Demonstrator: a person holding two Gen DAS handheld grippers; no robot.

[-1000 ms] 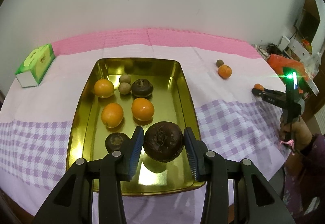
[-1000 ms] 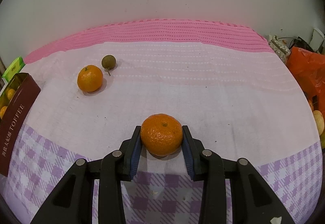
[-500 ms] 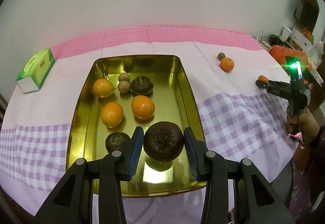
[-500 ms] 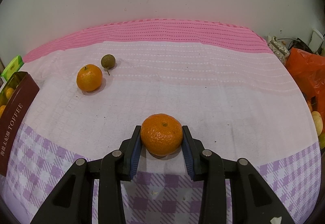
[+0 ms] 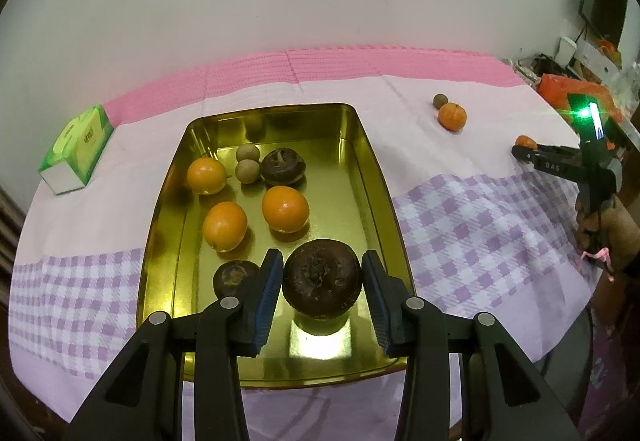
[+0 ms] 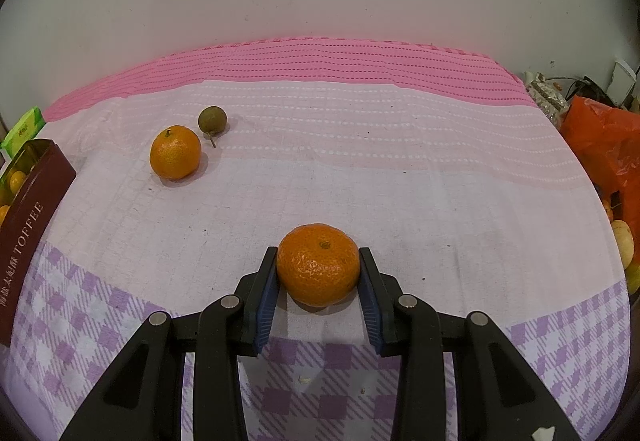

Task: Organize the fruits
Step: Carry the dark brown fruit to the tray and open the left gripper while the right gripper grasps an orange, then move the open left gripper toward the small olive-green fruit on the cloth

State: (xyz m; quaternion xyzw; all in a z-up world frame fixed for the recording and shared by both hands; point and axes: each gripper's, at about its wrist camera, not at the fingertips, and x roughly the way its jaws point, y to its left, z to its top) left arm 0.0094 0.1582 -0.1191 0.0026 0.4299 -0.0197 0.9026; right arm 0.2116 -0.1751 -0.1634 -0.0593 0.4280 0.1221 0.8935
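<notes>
The left gripper [image 5: 322, 291] still clasped a dark round fruit [image 5: 322, 283] above the near end of the gold tray [image 5: 372, 177], having rolled only slightly; release seemed imminent. The right gripper [image 6: 318, 281] remained clenched on a mandarin [image 6: 318, 265] resting on the tablecloth [image 6: 360, 161]. Farther off, another mandarin [image 6: 175, 151] and a small brown fruit [image 6: 212, 119] awaited collection.

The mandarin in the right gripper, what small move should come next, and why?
Probably lift it and carry it toward the gold tray. The right gripper is shut on the mandarin, which seems to rest on the tablecloth, while other oranges already lie in the tray.
</notes>
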